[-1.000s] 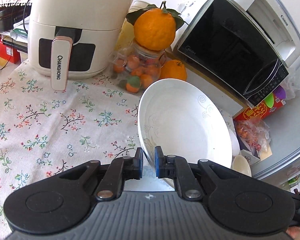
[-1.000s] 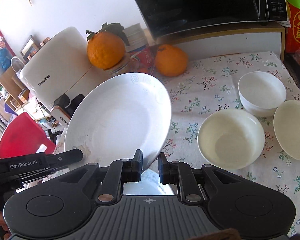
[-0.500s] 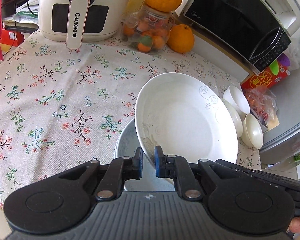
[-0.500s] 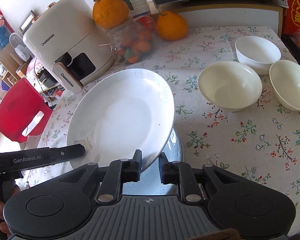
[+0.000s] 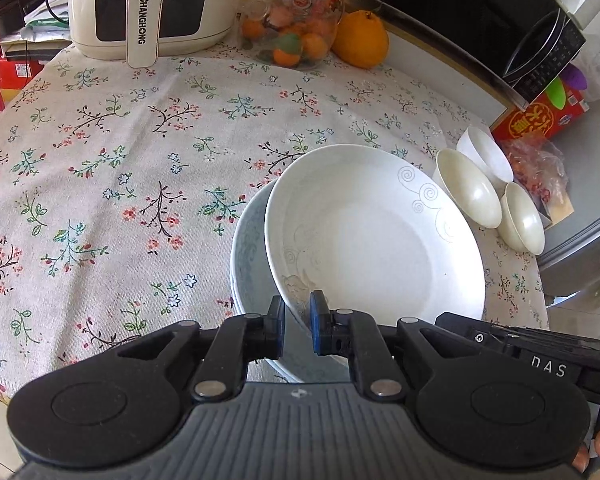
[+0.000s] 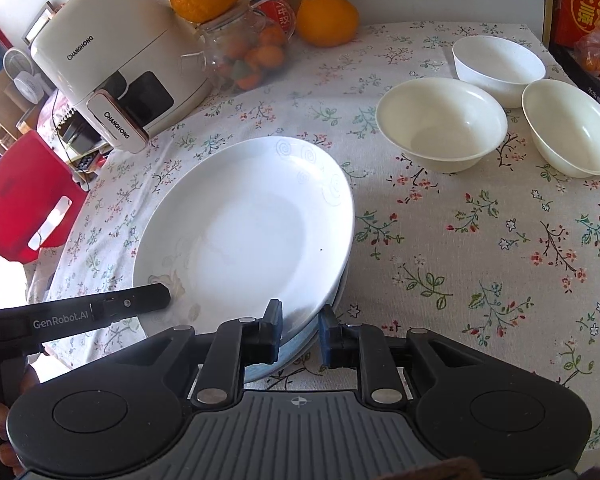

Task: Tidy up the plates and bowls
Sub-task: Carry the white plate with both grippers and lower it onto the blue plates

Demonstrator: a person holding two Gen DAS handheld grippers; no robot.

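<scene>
A white plate with swirl marks (image 5: 376,236) (image 6: 244,224) lies tilted on a pale blue plate (image 5: 246,248) (image 6: 300,344) on the flowered tablecloth. My left gripper (image 5: 297,320) is shut on the white plate's near rim. My right gripper (image 6: 300,330) is also at that plate's rim, with its jaws a little apart around the edge. Three white bowls (image 6: 442,122) (image 6: 498,68) (image 6: 572,126) stand to the right; they also show in the left wrist view (image 5: 468,188).
A white air fryer (image 5: 148,4) (image 6: 112,64), a glass jar of small oranges (image 5: 292,24) (image 6: 244,52), a large orange (image 5: 360,40) and a microwave (image 5: 480,20) stand at the back. A red chair (image 6: 20,196) is off the table's left edge.
Both grippers have lowered the white plate from an upright tilt down onto the blue plate. The right gripper's jaws have spread slightly.
</scene>
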